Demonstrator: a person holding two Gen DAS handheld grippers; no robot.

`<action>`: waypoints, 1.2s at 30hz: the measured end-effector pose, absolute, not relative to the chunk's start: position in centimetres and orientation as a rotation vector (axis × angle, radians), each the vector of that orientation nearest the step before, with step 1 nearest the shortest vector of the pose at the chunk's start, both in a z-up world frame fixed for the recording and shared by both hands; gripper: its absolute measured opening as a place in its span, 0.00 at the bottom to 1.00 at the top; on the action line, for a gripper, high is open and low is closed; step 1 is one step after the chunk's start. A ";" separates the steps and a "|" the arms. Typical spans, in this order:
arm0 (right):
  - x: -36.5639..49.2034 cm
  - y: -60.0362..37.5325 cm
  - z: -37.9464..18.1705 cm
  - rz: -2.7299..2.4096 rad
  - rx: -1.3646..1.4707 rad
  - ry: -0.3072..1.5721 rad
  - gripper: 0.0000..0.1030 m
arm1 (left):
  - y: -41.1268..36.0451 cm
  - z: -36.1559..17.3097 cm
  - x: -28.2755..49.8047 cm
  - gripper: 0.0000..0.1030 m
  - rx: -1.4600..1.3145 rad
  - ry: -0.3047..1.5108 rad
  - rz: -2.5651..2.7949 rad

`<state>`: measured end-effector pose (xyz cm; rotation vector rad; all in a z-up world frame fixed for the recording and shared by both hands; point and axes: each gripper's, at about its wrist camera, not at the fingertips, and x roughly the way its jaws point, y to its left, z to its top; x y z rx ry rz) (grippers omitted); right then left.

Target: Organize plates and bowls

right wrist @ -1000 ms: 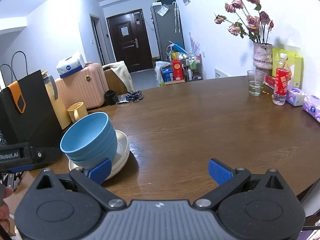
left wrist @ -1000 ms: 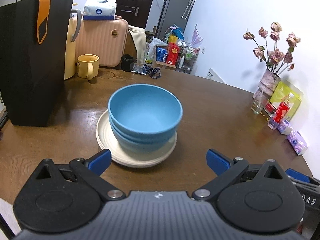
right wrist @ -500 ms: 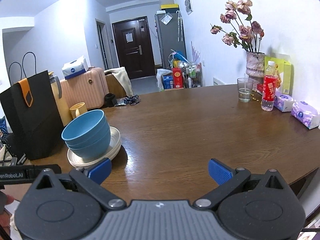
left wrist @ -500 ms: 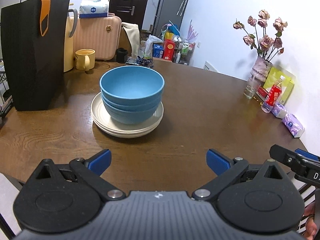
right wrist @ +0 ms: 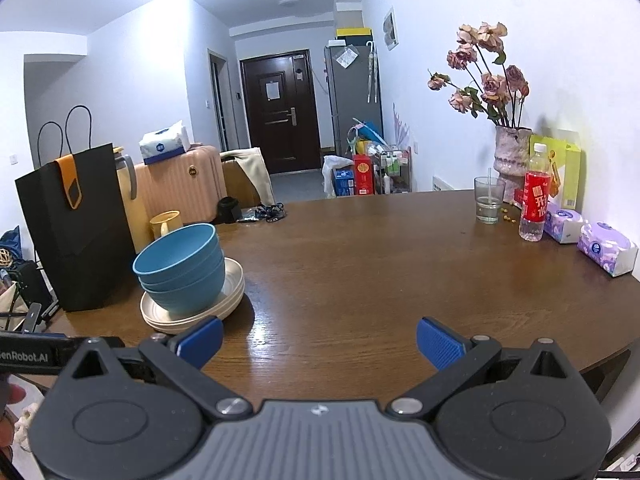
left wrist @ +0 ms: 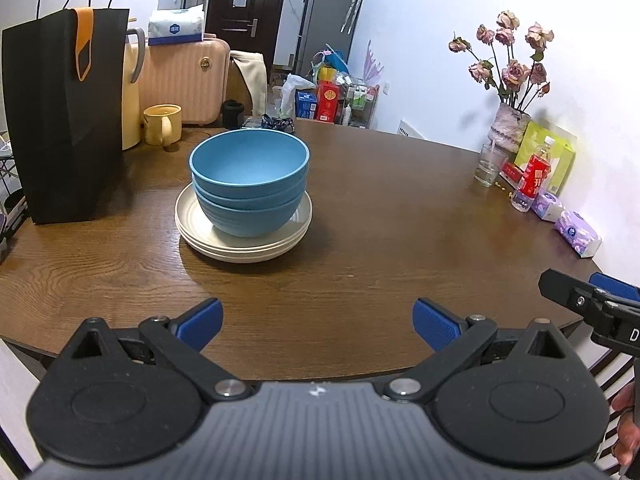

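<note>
Three nested blue bowls [left wrist: 249, 184] sit on a stack of cream plates [left wrist: 244, 246] on the round brown table [left wrist: 380, 216]. The stack also shows in the right wrist view, bowls [right wrist: 180, 270] on plates [right wrist: 234, 286] at the left. My left gripper [left wrist: 318, 322] is open and empty, held back near the table's front edge, well short of the stack. My right gripper [right wrist: 320, 344] is open and empty over the front edge, to the right of the stack. Its body shows in the left wrist view [left wrist: 592, 304].
A black paper bag [left wrist: 64, 120] stands left of the stack, with a yellow mug [left wrist: 162, 124] and a cream jug [left wrist: 130, 84] behind. At the far right are a flower vase [left wrist: 510, 128], a glass [left wrist: 487, 165], a red-labelled bottle [left wrist: 530, 178] and tissue packs [left wrist: 578, 234].
Both grippers have drawn back and away from the stack toward the table's front edge. The bowls and plates look smaller and have stayed in place.
</note>
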<state>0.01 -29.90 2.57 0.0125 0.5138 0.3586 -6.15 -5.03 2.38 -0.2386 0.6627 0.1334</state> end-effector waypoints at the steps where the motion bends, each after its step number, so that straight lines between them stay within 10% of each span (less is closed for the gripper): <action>1: 0.0 -29.9 2.6 0.359 0.012 0.512 1.00 | -5.0 2.4 -6.2 1.00 -0.239 0.661 0.134; 36: -0.8 -30.3 3.0 0.343 0.020 0.492 1.00 | -4.9 2.8 -6.9 1.00 -0.233 0.643 0.126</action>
